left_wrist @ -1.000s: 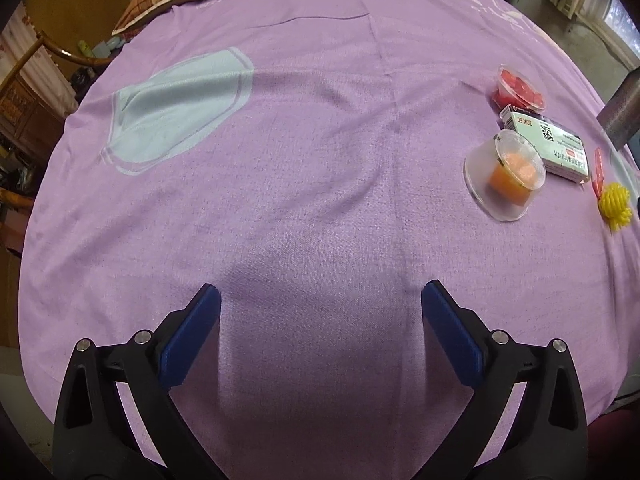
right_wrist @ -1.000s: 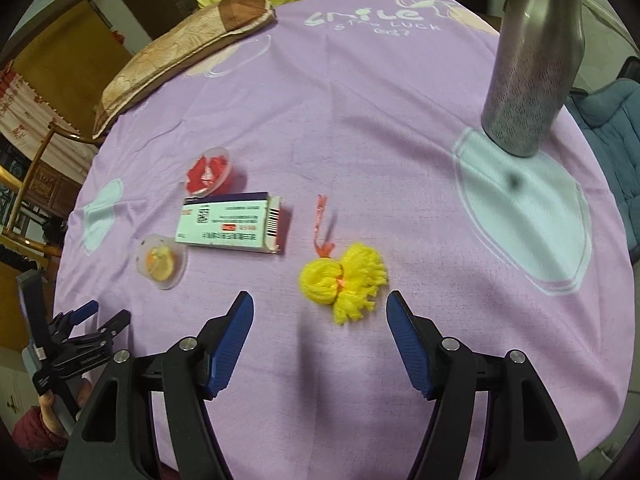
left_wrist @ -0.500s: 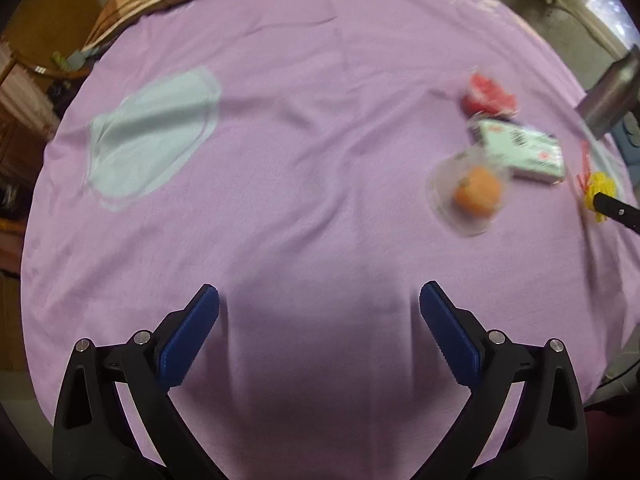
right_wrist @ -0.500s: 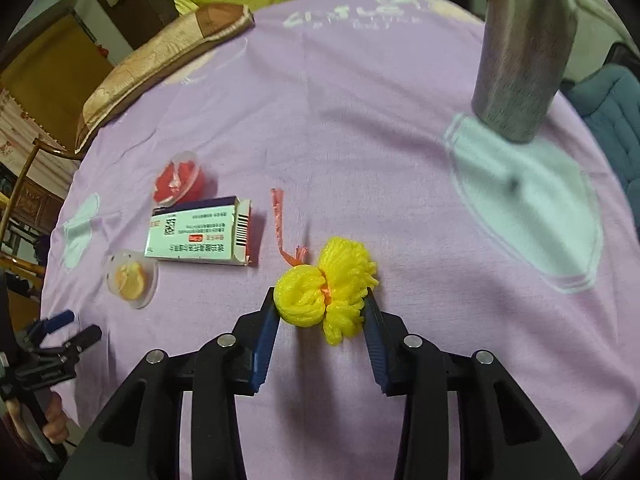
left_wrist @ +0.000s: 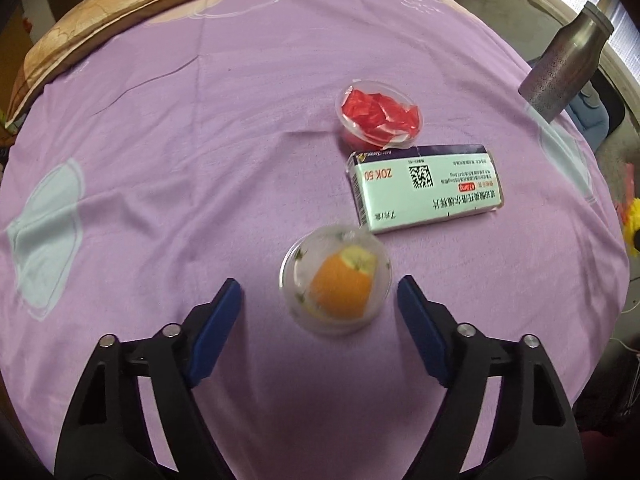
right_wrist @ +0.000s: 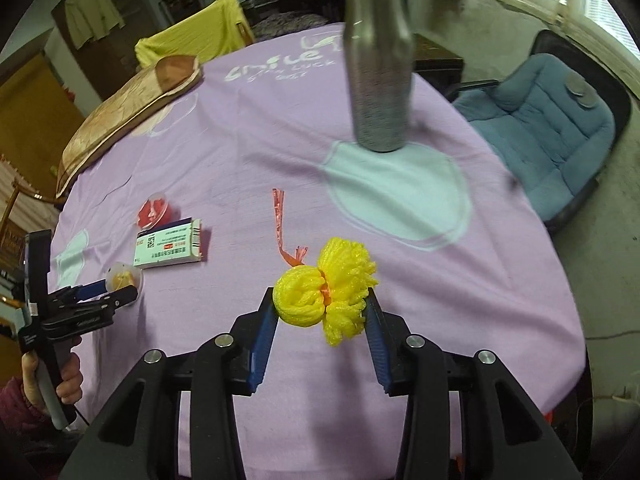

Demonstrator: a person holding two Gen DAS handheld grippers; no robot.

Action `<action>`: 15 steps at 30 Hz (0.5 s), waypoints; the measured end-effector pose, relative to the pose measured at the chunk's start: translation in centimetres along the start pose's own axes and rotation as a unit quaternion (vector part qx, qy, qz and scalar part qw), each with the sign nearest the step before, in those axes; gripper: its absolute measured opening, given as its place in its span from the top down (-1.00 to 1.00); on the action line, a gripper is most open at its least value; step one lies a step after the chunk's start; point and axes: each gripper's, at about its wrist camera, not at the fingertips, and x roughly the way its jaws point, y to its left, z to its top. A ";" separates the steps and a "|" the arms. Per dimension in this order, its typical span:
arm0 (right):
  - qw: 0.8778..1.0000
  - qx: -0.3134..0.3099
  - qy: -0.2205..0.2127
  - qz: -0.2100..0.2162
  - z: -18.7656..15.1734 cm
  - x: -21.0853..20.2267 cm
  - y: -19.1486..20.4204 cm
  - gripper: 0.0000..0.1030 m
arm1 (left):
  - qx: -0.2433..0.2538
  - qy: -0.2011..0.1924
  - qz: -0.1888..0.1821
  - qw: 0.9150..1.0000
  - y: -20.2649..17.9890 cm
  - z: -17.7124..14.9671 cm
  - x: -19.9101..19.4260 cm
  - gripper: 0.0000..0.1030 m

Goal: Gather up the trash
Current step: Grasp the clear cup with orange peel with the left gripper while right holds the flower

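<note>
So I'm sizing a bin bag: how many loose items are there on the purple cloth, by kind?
Clear plastic cups: 2 (orange peel, red wrappers)
Medicine box: 1
Yellow foam net: 1
Steel bottle: 1
Cushion: 1
Total: 6

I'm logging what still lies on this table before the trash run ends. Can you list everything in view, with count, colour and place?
Clear cup with orange peel: 1, on the cloth between the left tongs' pads, untouched.
Clear cup with red wrappers: 1, beyond the box.
Medicine box: 1, pale green and dark blue, lying flat.
Yellow mesh ball: 1, orange ribbon tail, in the right tongs.
Metal bottle: 1, grey, upright on a pale patch.
Cushion: 1, tan, far edge.
Tablecloth: 1, purple.
Armchair: 1, blue, beside the table.
Left tongs: jaws just closing, not gripping.
Right tongs: shut on the ball.
Hand: holding the left tongs.
</note>
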 end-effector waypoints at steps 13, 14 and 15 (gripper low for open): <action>0.999 0.037 -0.023 -0.022 -1.7 -2.6 -2.4 0.18 | 0.021 -0.038 -0.020 0.999 -1.1 -0.1 -2.8 -0.06; 0.999 0.035 -0.025 -0.020 -1.7 -2.7 -2.3 0.18 | 0.024 -0.043 -0.021 0.999 -1.4 -0.1 -3.4 -0.06; 0.999 0.033 -0.027 -0.019 -1.7 -2.8 -2.2 0.18 | 0.028 -0.046 -0.021 0.998 -1.6 -0.1 -3.8 -0.06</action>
